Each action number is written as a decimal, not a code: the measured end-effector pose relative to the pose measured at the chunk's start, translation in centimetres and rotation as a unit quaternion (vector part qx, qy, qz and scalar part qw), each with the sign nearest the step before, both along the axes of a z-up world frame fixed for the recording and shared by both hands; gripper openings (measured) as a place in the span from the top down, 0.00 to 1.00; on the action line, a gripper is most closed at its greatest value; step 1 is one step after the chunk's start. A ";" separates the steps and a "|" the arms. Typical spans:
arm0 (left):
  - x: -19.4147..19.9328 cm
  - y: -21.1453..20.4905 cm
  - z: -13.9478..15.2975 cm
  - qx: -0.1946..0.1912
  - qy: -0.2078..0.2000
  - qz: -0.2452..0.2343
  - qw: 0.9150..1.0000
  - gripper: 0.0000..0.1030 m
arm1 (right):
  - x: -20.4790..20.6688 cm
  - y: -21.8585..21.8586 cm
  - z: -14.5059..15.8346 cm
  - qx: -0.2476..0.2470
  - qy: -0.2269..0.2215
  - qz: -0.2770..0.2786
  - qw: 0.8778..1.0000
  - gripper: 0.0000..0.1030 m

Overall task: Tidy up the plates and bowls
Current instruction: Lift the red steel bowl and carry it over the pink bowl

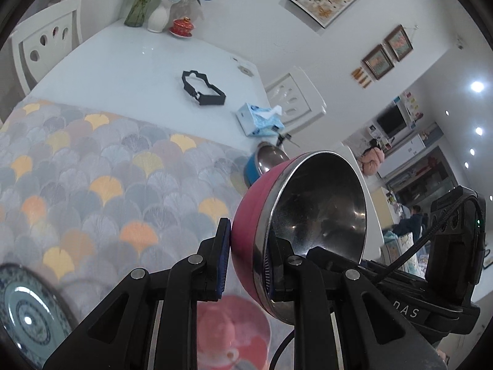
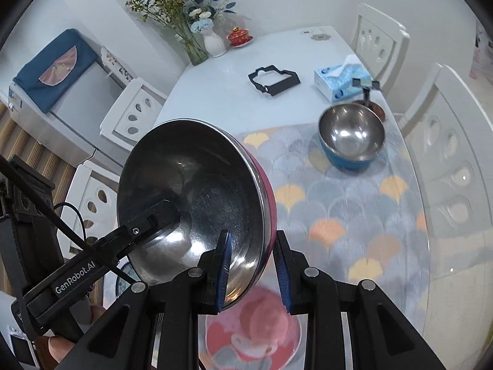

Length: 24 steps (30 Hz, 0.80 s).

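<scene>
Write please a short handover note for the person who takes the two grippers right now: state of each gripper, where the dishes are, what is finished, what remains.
Left gripper: shut on the rim of the pink bowl.
Right gripper: shut on the same bowl's rim, opposite side.
The bowl is tilted, above the mat.
Blue bowl: upright on the mat's far end.
Pink plate lies below the grippers; blue patterned plate near the left.
Done: nothing stacked.
Left: put pink bowl down, group bowls, group plates.

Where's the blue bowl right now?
The blue bowl sits at the far right end of the patterned mat in the right wrist view, just in front of the tissue box, beyond the lifted pink bowl.
</scene>
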<state>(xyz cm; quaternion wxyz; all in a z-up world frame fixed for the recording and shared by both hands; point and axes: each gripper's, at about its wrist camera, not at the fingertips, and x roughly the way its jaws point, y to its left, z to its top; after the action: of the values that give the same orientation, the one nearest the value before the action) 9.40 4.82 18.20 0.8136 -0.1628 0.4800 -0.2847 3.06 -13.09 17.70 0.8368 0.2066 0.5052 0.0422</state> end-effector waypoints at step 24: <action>-8.7 1.6 -3.5 0.025 0.041 -0.033 0.998 0.84 | -9.5 2.1 -4.7 0.027 0.074 -0.024 0.997 0.73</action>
<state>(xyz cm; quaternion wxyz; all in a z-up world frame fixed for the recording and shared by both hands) 0.74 6.43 14.68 0.7874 -0.1385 0.5248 -0.2922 -6.44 -10.95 13.01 0.7923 0.2435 0.5590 0.0202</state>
